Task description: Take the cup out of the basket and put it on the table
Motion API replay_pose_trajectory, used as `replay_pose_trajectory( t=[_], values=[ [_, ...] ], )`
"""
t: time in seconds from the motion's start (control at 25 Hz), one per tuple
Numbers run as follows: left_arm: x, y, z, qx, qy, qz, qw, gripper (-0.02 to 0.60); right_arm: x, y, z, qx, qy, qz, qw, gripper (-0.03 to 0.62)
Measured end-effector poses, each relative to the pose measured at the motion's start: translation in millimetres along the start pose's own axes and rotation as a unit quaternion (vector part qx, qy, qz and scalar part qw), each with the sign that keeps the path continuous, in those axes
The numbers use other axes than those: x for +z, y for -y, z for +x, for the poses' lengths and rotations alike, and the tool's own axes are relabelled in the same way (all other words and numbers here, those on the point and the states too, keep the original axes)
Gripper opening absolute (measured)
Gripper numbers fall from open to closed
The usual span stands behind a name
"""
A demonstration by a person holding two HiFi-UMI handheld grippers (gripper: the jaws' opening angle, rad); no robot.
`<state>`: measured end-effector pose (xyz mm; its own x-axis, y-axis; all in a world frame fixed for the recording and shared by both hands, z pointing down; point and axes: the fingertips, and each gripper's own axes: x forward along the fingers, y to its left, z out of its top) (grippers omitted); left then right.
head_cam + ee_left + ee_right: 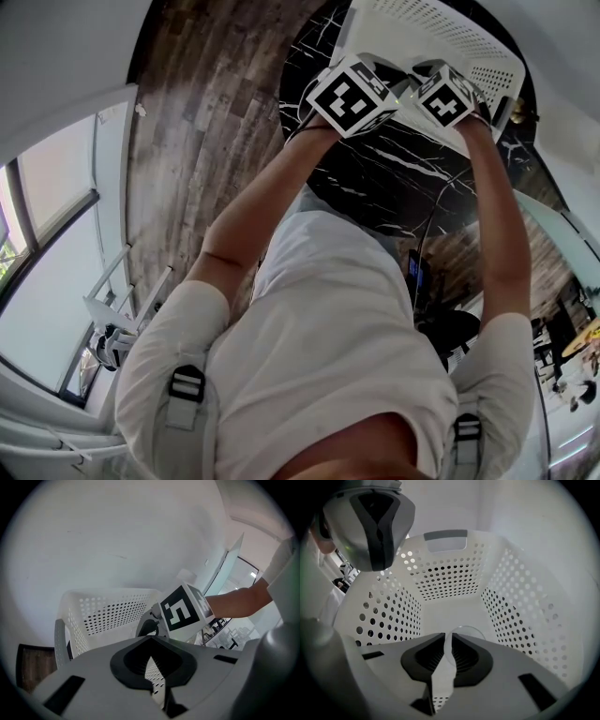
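A clear plastic cup [465,632] lies on the floor of the white perforated basket [520,620], near its front. My right gripper [448,641] reaches down into the basket, shut on the cup's thin rim, which runs down between its dark pads. My left gripper [150,639] is shut with nothing between its pads and hovers over the basket's [103,606] left rim; the right gripper view shows it at upper left [378,550]. In the head view both marker cubes [352,94] [450,98] sit at the basket's [469,37] near edge on the black marble table [375,178].
The basket stands at the table's far side against a white wall. Wooden floor [187,112] lies left of the table, with white furniture [112,309] by a window. The basket's grey handle [445,541] is on its far wall.
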<state>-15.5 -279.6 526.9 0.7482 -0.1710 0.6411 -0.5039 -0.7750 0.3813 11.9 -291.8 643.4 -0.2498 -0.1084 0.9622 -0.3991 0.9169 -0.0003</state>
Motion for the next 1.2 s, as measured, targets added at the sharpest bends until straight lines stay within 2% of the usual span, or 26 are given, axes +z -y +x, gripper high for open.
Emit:
replay_pose_trajectory(
  t=[0.2, 0.68, 0.96, 1.2],
  values=[
    [-1, 2, 0, 0.0, 0.001, -0.001, 1.0, 0.006, -1, 2, -2, -0.019, -0.008, -0.023, 1.0, 0.026],
    [7, 13, -15, 0.0, 0.017, 0.002, 0.9998, 0.006, -5, -1, -21, -0.051, 0.008, -0.017, 0.999, 0.025],
    [15, 28, -28, 0.003, 0.032, 0.017, 0.9993, 0.006, -2, 2, -65, -0.09, 0.044, 0.005, 0.995, 0.026],
    [27, 54, -49, 0.007, 0.056, 0.04, 0.9976, 0.006, -1, -8, -122, -0.135, 0.088, 0.019, 0.987, 0.026]
  ],
)
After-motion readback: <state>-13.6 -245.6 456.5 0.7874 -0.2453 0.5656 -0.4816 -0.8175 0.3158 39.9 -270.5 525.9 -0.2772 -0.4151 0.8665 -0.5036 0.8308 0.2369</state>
